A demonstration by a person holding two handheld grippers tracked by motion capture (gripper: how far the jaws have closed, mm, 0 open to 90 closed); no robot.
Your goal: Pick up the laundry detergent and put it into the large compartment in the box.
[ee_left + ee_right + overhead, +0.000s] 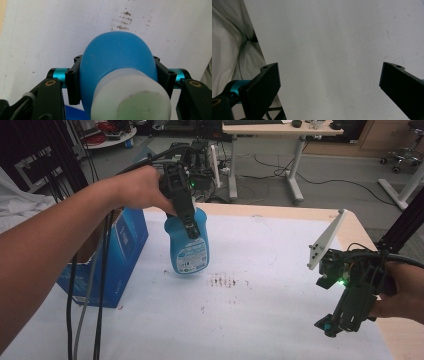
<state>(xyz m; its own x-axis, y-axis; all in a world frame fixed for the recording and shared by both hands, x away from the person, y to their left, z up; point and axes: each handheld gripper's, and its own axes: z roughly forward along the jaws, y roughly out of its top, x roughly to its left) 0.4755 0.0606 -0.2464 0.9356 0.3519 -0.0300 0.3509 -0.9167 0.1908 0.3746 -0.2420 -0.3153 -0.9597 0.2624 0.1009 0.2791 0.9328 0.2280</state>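
Observation:
A blue bottle with a printed label hangs above the white table cover, held near its top by my left gripper. In the left gripper view the bottle with its white cap sits squeezed between the two black jaws. A brown smear marks the cover just right of the bottle. My right gripper hovers low at the table's right side. Its jaws stand wide apart in the right gripper view, over bare white cover, with nothing between them.
An open blue cardboard box stands at the table's left, close to the bottle. Cables hang from my left forearm in front of it. White cloth lies past the cover's edge. Desks and chair legs stand on the floor behind.

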